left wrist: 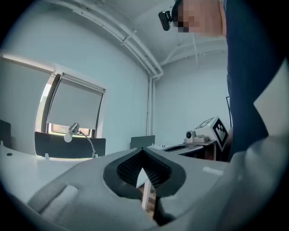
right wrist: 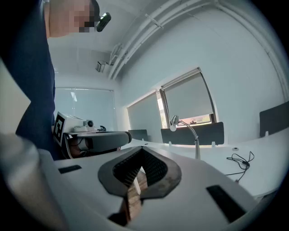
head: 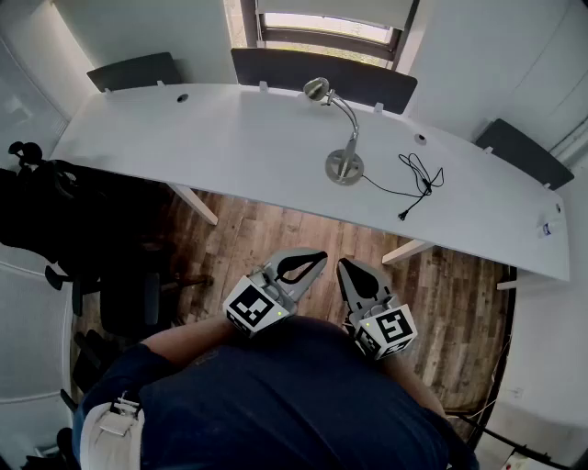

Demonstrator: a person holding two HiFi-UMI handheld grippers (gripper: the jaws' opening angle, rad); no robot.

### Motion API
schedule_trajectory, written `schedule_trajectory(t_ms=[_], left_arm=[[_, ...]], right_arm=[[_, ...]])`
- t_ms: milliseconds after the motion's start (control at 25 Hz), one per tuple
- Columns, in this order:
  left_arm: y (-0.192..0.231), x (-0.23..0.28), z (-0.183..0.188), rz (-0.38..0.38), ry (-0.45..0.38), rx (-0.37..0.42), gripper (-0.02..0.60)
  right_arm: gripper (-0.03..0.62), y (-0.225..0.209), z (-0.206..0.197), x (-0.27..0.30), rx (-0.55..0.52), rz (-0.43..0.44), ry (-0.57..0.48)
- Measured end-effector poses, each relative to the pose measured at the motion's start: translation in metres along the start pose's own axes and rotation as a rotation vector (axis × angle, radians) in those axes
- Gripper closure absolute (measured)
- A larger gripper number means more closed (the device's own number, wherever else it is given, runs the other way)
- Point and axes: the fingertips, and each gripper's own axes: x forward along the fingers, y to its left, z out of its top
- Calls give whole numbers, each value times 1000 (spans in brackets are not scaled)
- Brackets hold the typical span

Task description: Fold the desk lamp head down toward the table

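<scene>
As its neck [head: 354, 134] arches up, the silver desk lamp [head: 344, 166] stands unfolded.

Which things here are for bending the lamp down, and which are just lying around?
For the job:
- desk lamp
- white table
- left gripper, shut and empty
- right gripper, shut and empty

Just lying around:
- loose black cord
- dark chairs behind the table

Desk lamp [head: 344, 167]: one. White desk [head: 230, 147]: one. Black power cord [head: 419, 180]: one. Dark divider panels [head: 367, 87]: three. Grommet holes [head: 182, 97] in desktop: two. Grippers: two, namely left gripper [head: 322, 257] and right gripper [head: 341, 264]. Black office chair [head: 64, 211]: one. Window [head: 326, 27]: one.
</scene>
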Motion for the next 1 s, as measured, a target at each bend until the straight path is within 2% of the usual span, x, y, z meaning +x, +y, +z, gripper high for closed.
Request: schedule_trajectory(t_ms=[200,640,1000], left_arm=[[2,0,2,11,-25,-22,575],[2,7,-3,23,8,0,575],[-1,26,-4,122,1,4,575]], right_arm=[[585,0,-1,2,2,1,0],[585,-7,-3,4,17,17,-2],[584,-37,1,-14,25,48,-33]])
